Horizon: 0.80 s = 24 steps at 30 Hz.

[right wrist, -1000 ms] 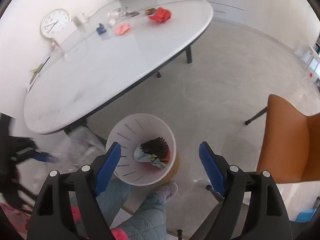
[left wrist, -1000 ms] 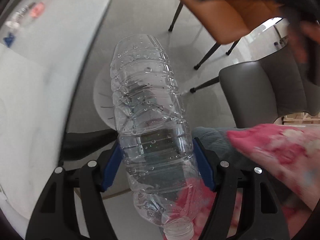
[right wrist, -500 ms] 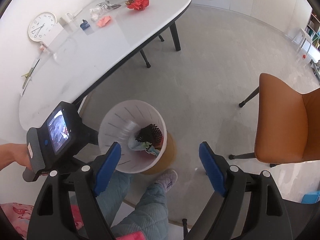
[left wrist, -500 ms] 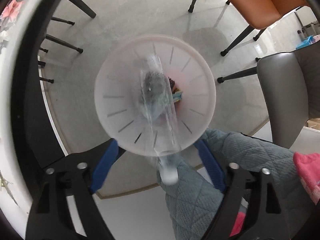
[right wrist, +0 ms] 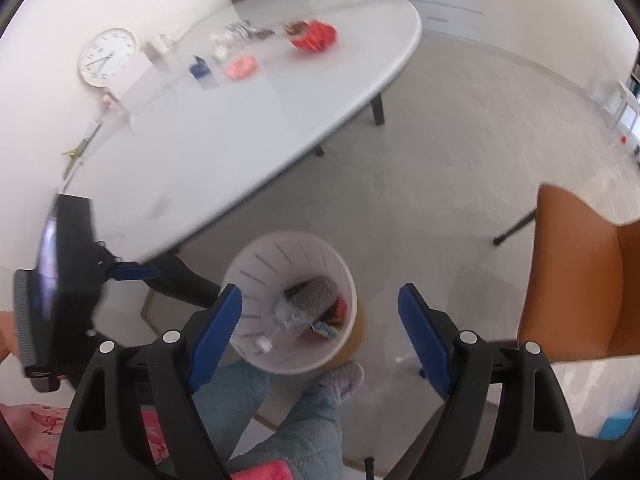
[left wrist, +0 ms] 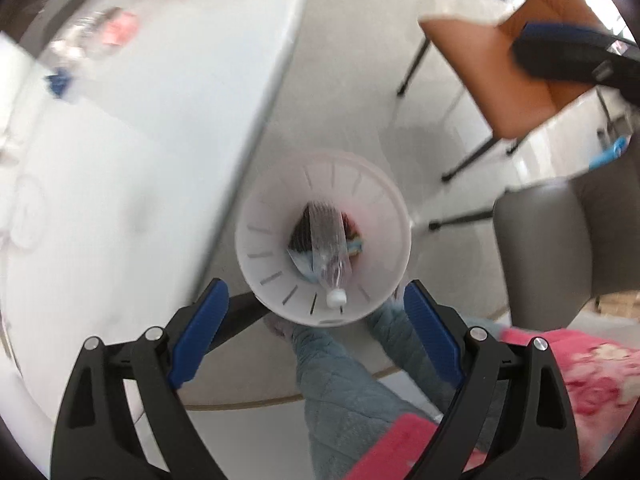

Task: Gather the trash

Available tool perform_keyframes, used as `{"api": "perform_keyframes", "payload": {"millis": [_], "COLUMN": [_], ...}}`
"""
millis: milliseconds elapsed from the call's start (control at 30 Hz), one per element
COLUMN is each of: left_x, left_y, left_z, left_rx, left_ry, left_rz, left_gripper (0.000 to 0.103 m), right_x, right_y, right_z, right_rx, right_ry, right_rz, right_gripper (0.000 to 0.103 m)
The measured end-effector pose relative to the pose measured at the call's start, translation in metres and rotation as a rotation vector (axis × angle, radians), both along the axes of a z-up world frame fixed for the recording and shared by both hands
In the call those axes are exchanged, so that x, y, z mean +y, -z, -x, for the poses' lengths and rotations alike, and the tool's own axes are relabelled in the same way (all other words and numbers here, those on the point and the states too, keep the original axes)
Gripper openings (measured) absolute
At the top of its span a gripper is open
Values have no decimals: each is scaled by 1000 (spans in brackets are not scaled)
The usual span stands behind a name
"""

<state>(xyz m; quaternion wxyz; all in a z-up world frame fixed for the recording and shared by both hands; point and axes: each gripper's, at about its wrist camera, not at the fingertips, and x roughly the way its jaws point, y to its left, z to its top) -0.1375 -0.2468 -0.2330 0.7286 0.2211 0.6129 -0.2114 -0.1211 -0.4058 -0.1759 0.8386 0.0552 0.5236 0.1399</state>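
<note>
Left wrist view: left gripper [left wrist: 316, 320] is held wide apart above the white bin [left wrist: 256, 240], nothing between its jaws; clear bottle [left wrist: 330, 248] lies inside the bin, cap nearest.

Right wrist view: right gripper [right wrist: 320, 320] is spread, empty; bottle [right wrist: 304, 308] is seen inside the bin [right wrist: 248, 280].

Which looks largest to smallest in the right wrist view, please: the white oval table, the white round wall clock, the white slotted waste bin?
1. White oval table.
2. White slotted waste bin, though it sits nearer the camera.
3. White round wall clock, farthest away.
</note>
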Motion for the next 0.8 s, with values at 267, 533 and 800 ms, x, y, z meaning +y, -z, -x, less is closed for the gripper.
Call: {"api": "perform_keyframes", "payload": {"millis": [267,533,800], "left_x": [47,96,125], "left_y": [-95,-137,-148], "left_z": [-13,-25,-39], "left_rx": [-148,-246,-274], "left_ry": [-241,-382,-453], "left_rz": [113,106,123], "left_gripper": [92,95,95], "right_x": [28,49,59], "right_y": [-67,-101,-102], "right_z": [-10,-16,-15], "right_rx": [-164,-235,-229], "right_ry": [-76,-95,-97], "right_rz": [1,7,27], "right_gripper": [96,101,101]}}
